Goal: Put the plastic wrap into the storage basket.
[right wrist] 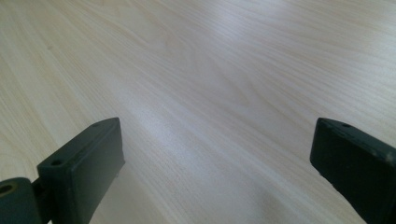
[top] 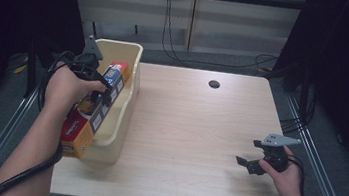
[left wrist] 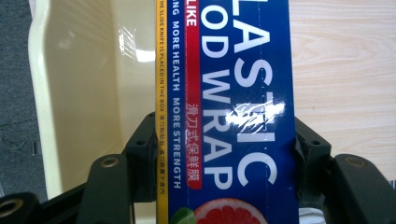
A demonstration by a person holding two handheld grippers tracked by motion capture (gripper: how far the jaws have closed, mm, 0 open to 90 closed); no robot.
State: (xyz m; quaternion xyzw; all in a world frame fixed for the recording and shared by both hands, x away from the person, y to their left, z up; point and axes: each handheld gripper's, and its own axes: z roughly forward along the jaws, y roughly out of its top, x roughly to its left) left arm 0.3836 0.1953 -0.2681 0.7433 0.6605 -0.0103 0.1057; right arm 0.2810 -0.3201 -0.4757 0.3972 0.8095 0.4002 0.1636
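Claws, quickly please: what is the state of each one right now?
Left claw: closed on the plastic wrap box, above the cream bin.
Right claw: open, holding nothing, over the table.

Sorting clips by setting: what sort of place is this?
Probably a lab or recording workstation, not a home: a bare wooden table with a cable hole, black curtains at both sides, and loose cables along the back wall.

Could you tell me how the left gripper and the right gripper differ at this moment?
The left gripper is shut on the plastic wrap box, while the right gripper stands open with nothing between its jaws. The left gripper is at the cream bin; the right gripper is low over bare table. Each is held by a hand and trails a cable.
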